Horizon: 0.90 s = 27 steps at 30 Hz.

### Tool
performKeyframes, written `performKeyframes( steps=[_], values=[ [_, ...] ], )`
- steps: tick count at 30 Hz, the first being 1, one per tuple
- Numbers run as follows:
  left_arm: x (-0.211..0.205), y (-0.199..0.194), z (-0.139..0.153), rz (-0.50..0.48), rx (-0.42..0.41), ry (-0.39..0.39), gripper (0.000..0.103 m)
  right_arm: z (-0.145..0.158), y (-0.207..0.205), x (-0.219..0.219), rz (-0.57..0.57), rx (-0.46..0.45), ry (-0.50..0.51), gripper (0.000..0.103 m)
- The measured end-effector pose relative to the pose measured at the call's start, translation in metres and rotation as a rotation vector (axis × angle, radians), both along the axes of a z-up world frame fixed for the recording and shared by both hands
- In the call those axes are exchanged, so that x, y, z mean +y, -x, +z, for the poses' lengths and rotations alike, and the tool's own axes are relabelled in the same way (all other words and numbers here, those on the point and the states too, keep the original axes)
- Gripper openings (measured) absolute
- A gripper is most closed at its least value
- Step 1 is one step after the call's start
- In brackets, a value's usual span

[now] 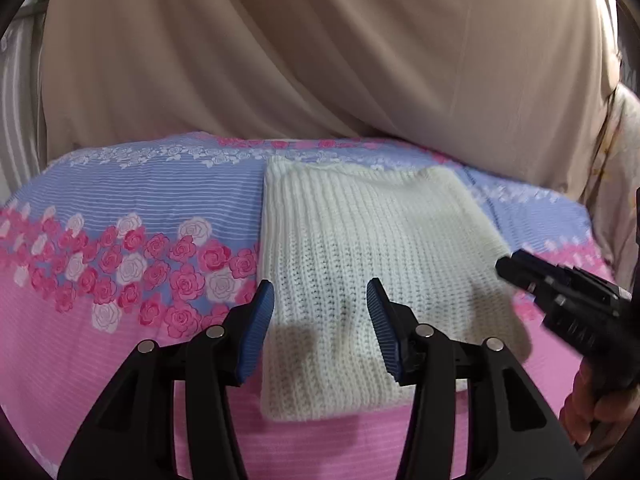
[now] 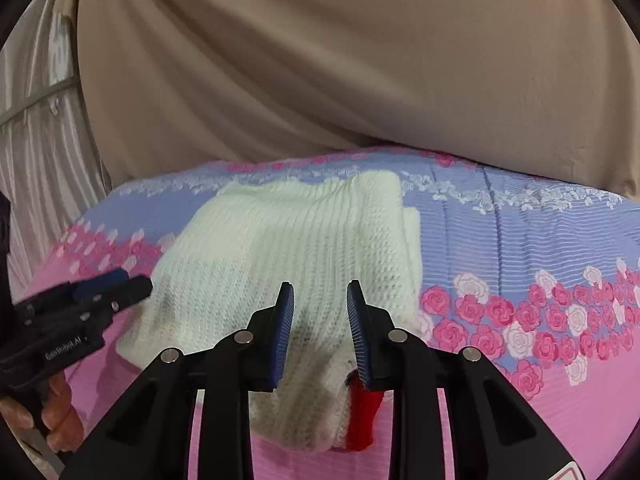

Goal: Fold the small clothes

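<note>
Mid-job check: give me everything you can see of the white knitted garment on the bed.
The white knitted garment is a cream, chunky rib-knit piece, folded into a rough rectangle and lying flat on the floral bedsheet, lengthwise away from the cameras. A red knitted part pokes out at its near edge in the right wrist view. Its far end shows a layered fold. The left gripper and right gripper are both above it, jaws apart, nothing pinched between them.

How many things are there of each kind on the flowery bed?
Folded white knitted clothes: 1, the white sweater, with a red bit poking out at its near edge
Grippers: 2, the left gripper and the right gripper, both above it
Flowery bedspread: 1
Total: 4
</note>
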<state>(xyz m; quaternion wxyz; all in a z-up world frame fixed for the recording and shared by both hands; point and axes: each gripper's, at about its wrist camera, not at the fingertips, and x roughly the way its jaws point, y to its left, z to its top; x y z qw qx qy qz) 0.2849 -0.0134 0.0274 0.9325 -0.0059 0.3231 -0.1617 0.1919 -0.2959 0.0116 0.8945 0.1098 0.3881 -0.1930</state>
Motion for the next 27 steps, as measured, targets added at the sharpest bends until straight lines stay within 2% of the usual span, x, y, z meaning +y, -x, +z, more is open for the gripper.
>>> performKeyframes(
  steps=[1, 3, 6, 8, 10, 14, 15, 17, 19, 20, 27],
  values=[
    [-0.001, -0.004, -0.009, 0.007, 0.025, -0.018, 0.047, -0.013, -0.002, -0.003, -0.01, 0.043, -0.003, 0.02],
    [-0.007, -0.016, -0.03, 0.027, 0.067, -0.085, 0.049, -0.03, 0.004, -0.002, -0.005, 0.029, 0.005, 0.018],
    [-0.011, -0.014, -0.044, 0.04, 0.047, -0.125, 0.056, -0.028, 0.009, 0.0, -0.01, 0.031, 0.02, 0.018],
    [-0.012, -0.009, -0.044, 0.047, 0.034, -0.15, 0.056, -0.025, 0.014, 0.002, -0.028, 0.026, 0.017, 0.018],
    [-0.01, -0.003, -0.043, 0.054, 0.042, -0.141, 0.056, -0.018, 0.027, 0.008, -0.055, 0.007, 0.017, 0.018],
    [-0.005, 0.026, -0.041, 0.069, 0.02, -0.142, 0.055, -0.008, 0.056, 0.031, -0.106, -0.021, 0.043, 0.026],
    [-0.005, 0.031, -0.042, 0.071, 0.012, -0.15, 0.057, -0.007, 0.063, 0.037, -0.115, -0.023, 0.048, 0.028],
    [-0.008, 0.047, -0.044, 0.076, -0.007, -0.166, 0.062, -0.009, 0.077, 0.046, -0.145, -0.025, 0.068, 0.04],
    [-0.01, 0.062, -0.048, 0.071, -0.017, -0.166, 0.071, -0.014, 0.087, 0.054, -0.161, -0.011, 0.082, 0.045],
    [-0.011, 0.067, -0.049, 0.067, -0.011, -0.161, 0.072, -0.018, 0.093, 0.06, -0.171, -0.003, 0.084, 0.048],
    [-0.017, 0.101, -0.065, 0.076, 0.01, -0.166, 0.072, -0.043, 0.121, 0.074, -0.223, 0.051, 0.035, 0.054]
  ],
)
